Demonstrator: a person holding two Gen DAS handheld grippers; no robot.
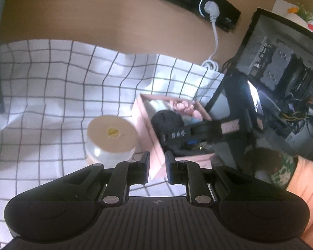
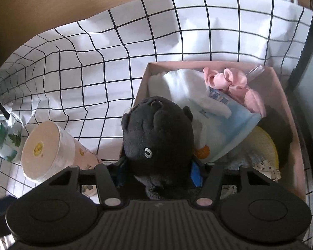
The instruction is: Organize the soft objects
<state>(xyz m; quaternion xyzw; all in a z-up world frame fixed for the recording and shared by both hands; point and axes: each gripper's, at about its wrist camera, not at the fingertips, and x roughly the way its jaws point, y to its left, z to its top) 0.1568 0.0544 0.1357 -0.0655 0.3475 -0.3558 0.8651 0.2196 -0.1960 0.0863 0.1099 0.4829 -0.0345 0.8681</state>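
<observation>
1. The right gripper is gripping the black plush toy, its pads pressing into the toy's flanks; the blue pad face is showing at the toy's right side
2. The plush toy is hanging head-forward from the jaws, its long axis running away from the tool toward the far side, and its body is straddling the near-left corner of the pink box, partly over the wall and partly over the contents
3. The relation that matters, as I judge it: the free room in the box is lying to the right of and beyond the toy, so the coming move is calling for a shift inward before any release, or the toy is likely tipping out over the left wall
4. The pink box is already holding a white folded cloth, a pink fabric piece, a blue-and-white soft item and something yellow at the right
5. The left gripper is hanging nearly closed with nothing between its fingers, near the box's near-left corner
6. A wrapped paper roll is standing on the checked cloth just left of the box, nearer the left gripper; it is waiting outside the box
</observation>
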